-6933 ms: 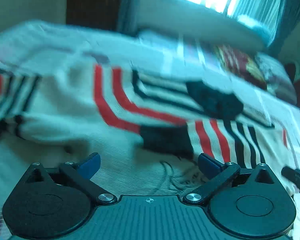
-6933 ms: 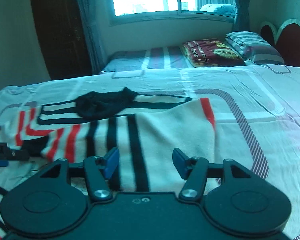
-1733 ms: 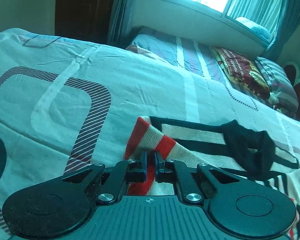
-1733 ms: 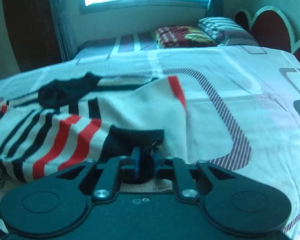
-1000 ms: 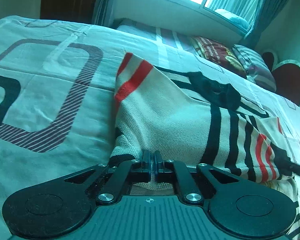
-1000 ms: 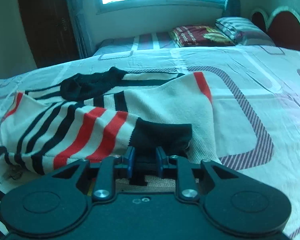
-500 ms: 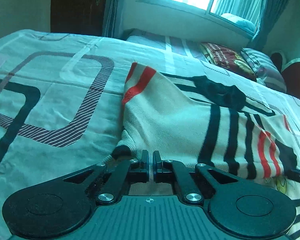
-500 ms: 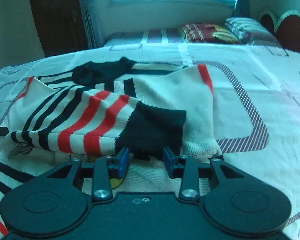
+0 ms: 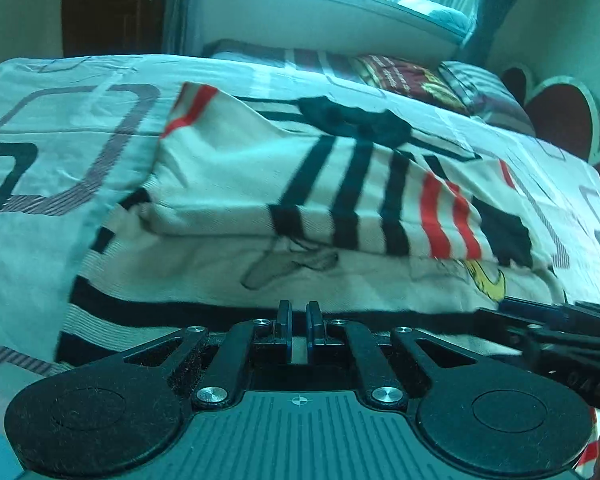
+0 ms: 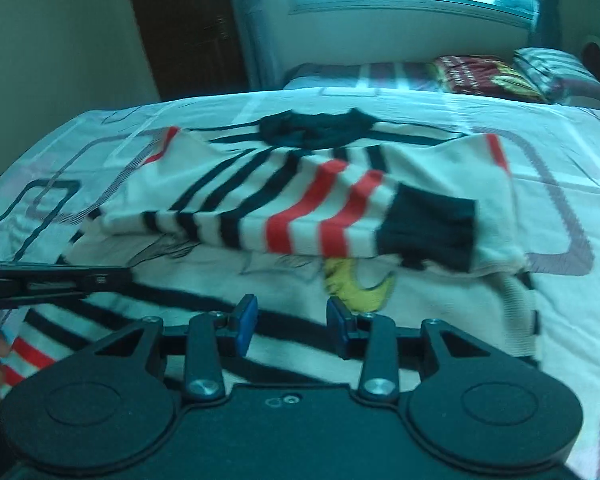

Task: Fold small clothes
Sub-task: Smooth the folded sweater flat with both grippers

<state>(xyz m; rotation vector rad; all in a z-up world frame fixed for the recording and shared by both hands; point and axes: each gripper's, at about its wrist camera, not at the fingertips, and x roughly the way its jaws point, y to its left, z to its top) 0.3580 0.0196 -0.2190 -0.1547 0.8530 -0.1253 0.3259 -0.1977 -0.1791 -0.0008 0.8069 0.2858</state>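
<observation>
A small cream sweater (image 9: 236,184) with black and red stripes lies on the bed; it also shows in the right wrist view (image 10: 308,200). Both sleeves lie folded across its front, with the black cuff (image 10: 428,232) at the right. A yellow print (image 10: 356,284) shows below the sleeve. My left gripper (image 9: 299,322) is nearly shut with a narrow gap, empty, just above the sweater's lower part. My right gripper (image 10: 292,324) is open and empty, above the lower hem. Each gripper shows at the edge of the other's view: the right one (image 9: 548,328), the left one (image 10: 52,280).
The bed has a white sheet (image 10: 560,152) with rounded line patterns. A second bed with a dark red folded blanket (image 10: 484,76) and a striped pillow (image 10: 552,68) stands behind, under a window. A dark door (image 10: 188,28) is at the back left.
Both grippers have let go of the sleeves and pulled back toward the sweater's lower part. The right gripper has opened wider. The sleeves now lie folded across the sweater's front.
</observation>
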